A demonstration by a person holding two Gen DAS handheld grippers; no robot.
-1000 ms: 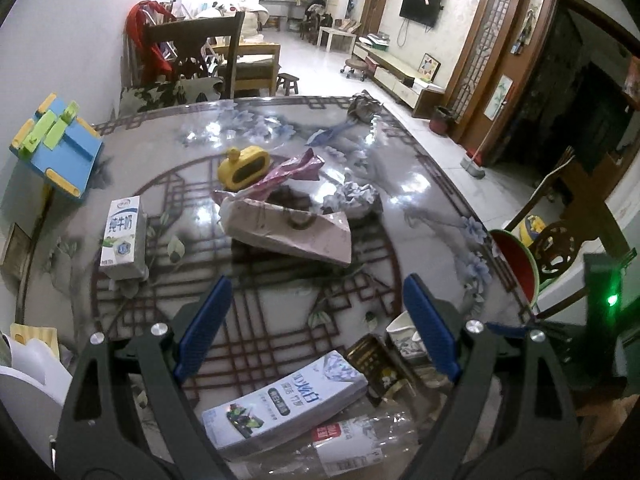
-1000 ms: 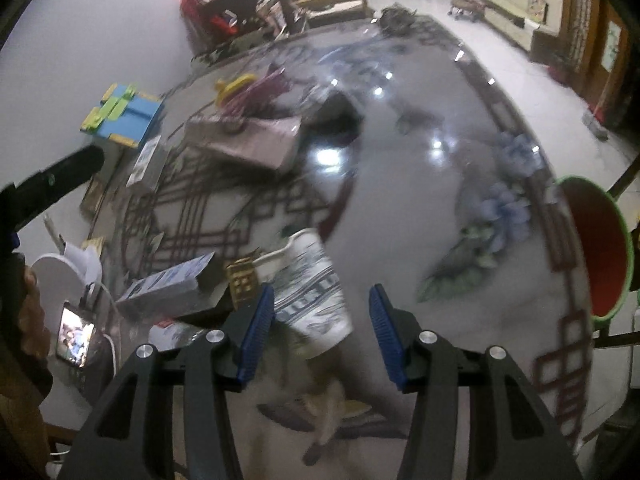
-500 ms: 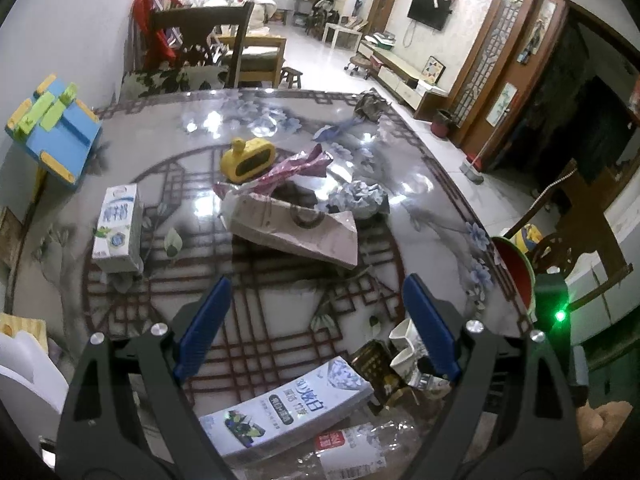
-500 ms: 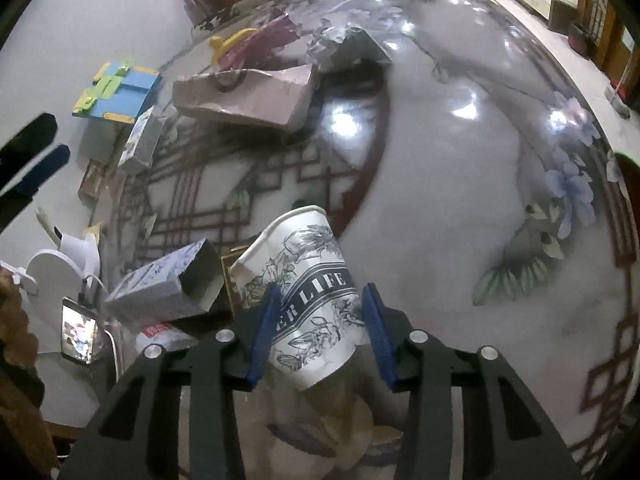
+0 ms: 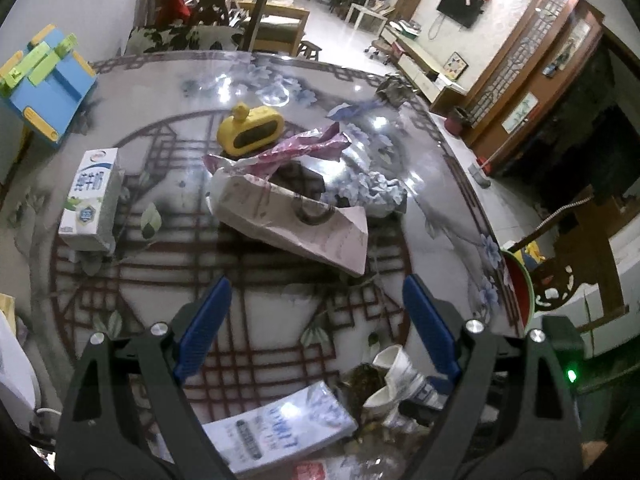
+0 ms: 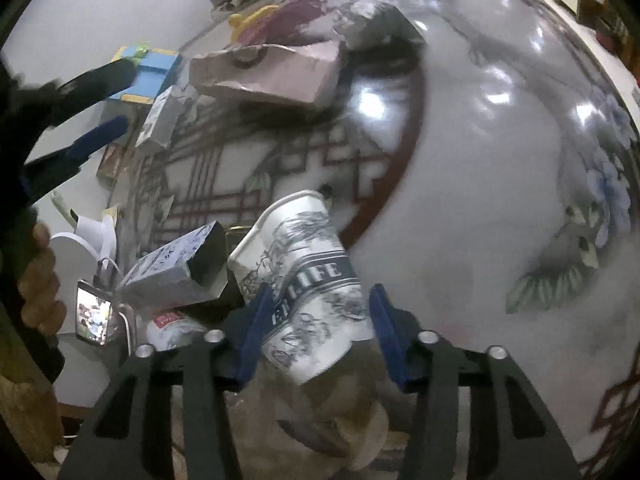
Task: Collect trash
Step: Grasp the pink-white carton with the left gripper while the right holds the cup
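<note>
My right gripper (image 6: 318, 320) is shut on a white printed paper cup (image 6: 308, 280), tilted with its rim pointing away; the cup also shows in the left wrist view (image 5: 400, 376). My left gripper (image 5: 316, 308) is open and empty above the glossy round table (image 5: 440, 184). On the table lie a pink paper bag (image 5: 296, 220), a pink wrapper (image 5: 304, 144), crumpled blue-white paper (image 5: 376, 192), a small milk carton (image 5: 90, 200) and a flattened carton (image 5: 280, 424) near the front edge.
A yellow duck clock (image 5: 250, 130) stands behind the bag. A blue and yellow toy (image 5: 44, 80) sits at the left edge. A red bin with a green rim (image 5: 518, 292) stands beside the table on the right. A chair (image 5: 224, 4) stands at the far side.
My right gripper moved forward onto the paper cup and closed on it. My left gripper rose a little and stayed open.
</note>
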